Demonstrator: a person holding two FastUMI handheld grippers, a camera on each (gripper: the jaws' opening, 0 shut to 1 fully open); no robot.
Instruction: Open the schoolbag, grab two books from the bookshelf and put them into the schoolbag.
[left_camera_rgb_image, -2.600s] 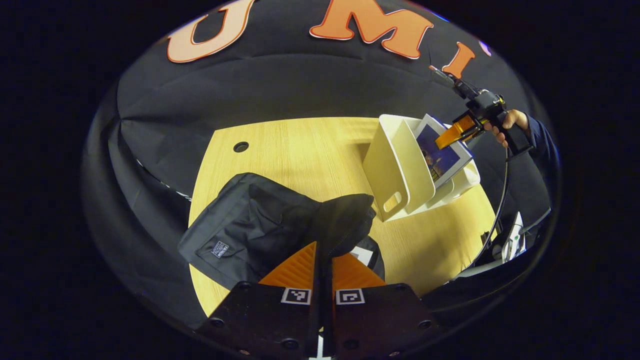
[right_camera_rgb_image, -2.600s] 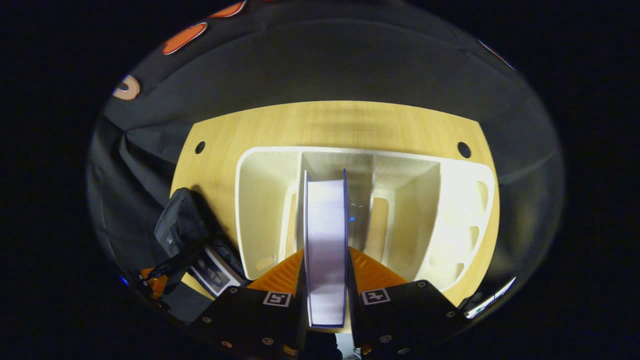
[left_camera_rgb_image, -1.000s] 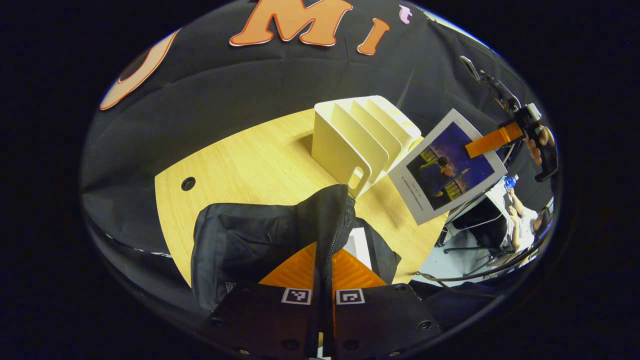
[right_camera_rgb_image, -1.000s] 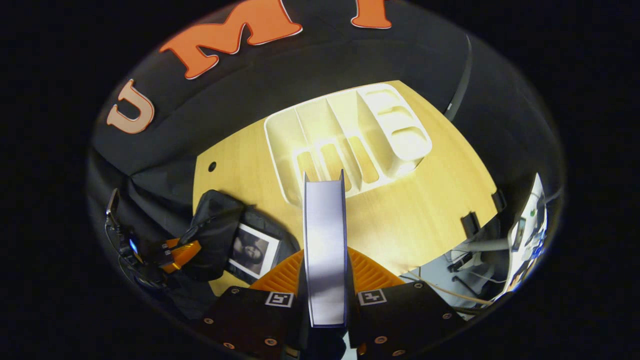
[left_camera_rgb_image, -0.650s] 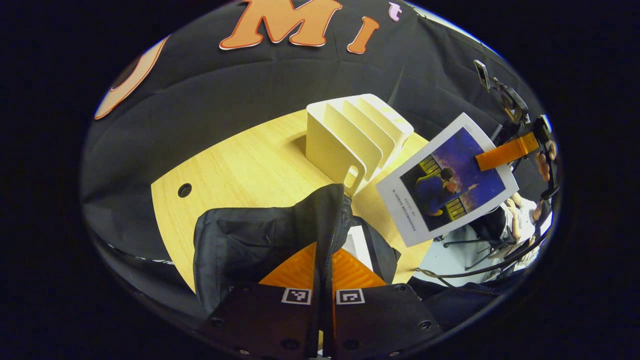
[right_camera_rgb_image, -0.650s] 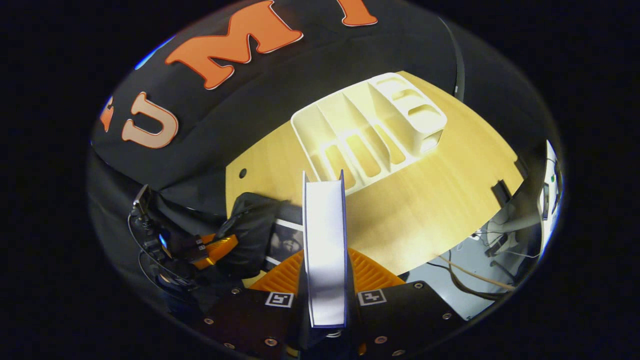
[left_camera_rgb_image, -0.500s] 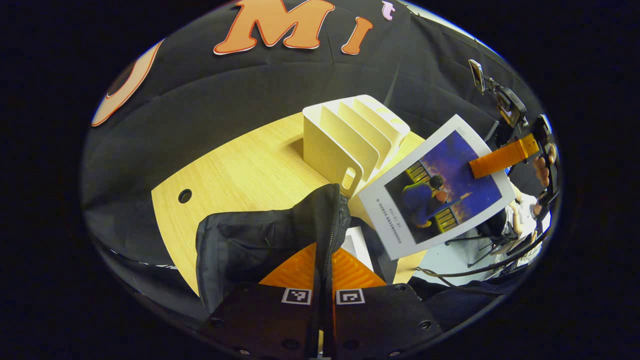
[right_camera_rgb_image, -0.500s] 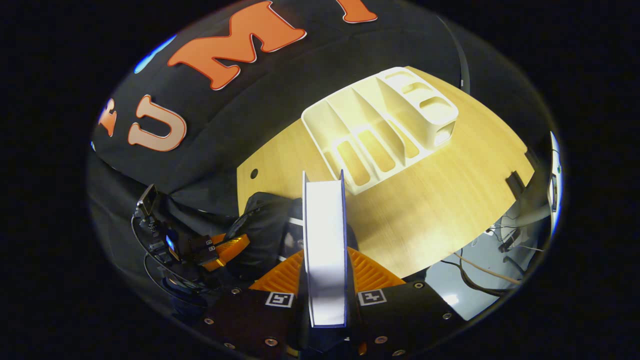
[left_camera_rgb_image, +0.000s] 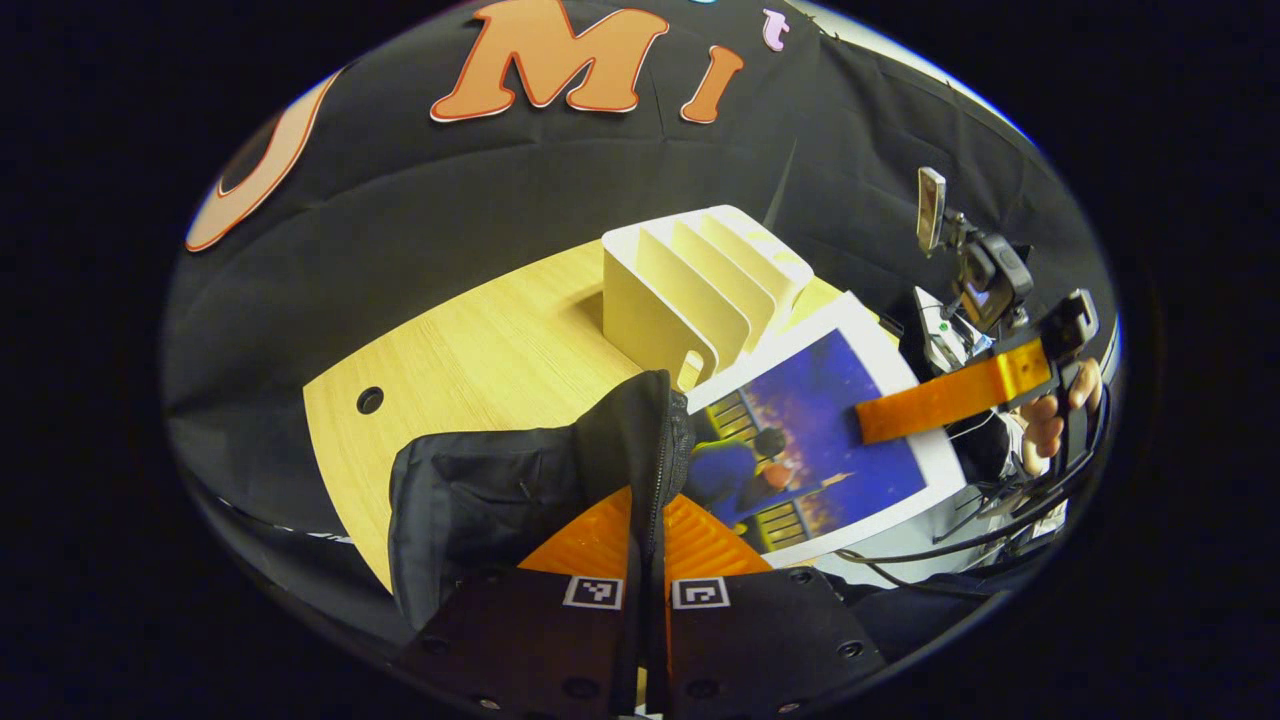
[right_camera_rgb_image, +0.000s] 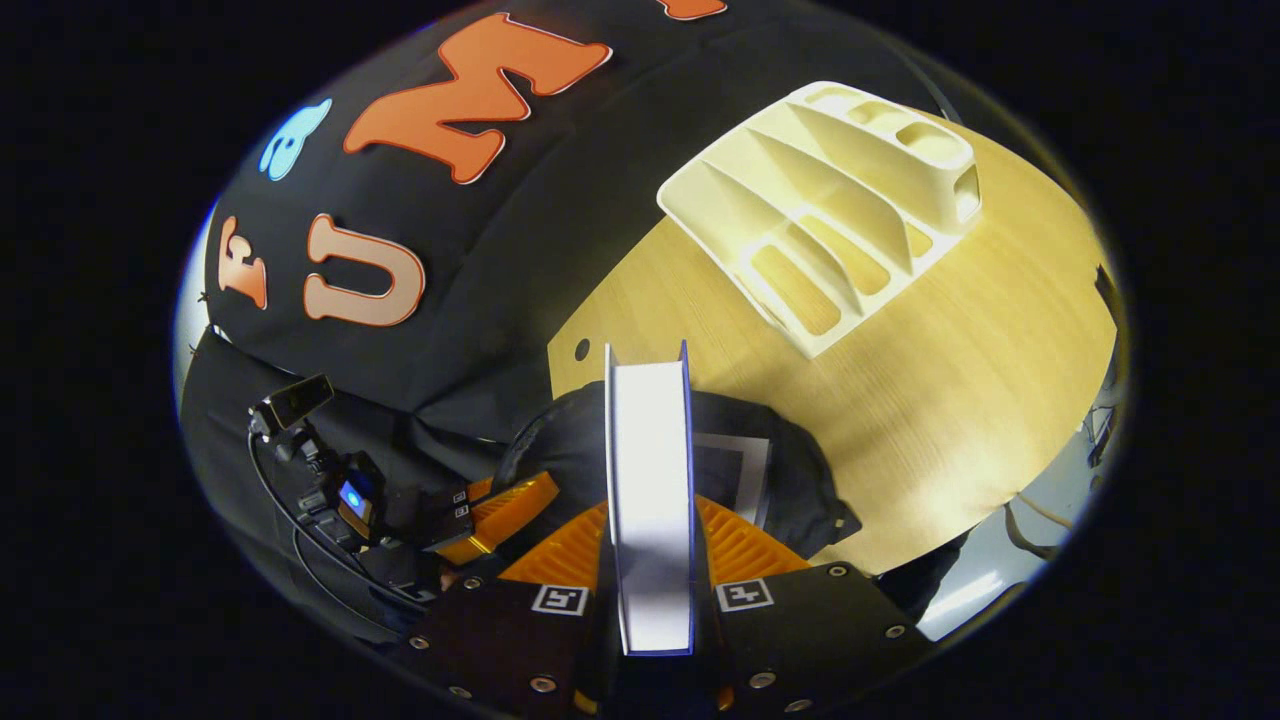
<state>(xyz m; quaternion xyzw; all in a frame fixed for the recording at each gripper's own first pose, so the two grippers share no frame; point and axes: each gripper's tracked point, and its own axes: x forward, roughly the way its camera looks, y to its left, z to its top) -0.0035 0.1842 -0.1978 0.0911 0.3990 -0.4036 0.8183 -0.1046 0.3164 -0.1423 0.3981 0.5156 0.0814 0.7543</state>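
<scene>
The black schoolbag (left_camera_rgb_image: 500, 480) lies on the wooden table (left_camera_rgb_image: 480, 350) with its mouth open. My left gripper (left_camera_rgb_image: 650, 500) is shut on the bag's zippered flap edge and holds it up. A blue-covered book (left_camera_rgb_image: 810, 440) hangs tilted just right of the flap, its lower corner at the bag's mouth. My right gripper (left_camera_rgb_image: 865, 425) is shut on that book. In the right gripper view the book (right_camera_rgb_image: 650, 470) shows edge-on between my right gripper's (right_camera_rgb_image: 650, 545) fingers, above the open bag (right_camera_rgb_image: 800, 490). Another book (right_camera_rgb_image: 735, 465) lies inside the bag.
The white slotted bookshelf (left_camera_rgb_image: 690, 290) stands on the far part of the table, behind the bag, also seen as the bookshelf (right_camera_rgb_image: 830, 210). A hand (left_camera_rgb_image: 1045, 420) holds the right gripper. Cables and equipment lie beyond the table's right edge (right_camera_rgb_image: 1000, 520).
The right gripper has lifted the blue book out of the shelf and carried it down and over to the bag's mouth. The left gripper has kept its hold on the flap.
</scene>
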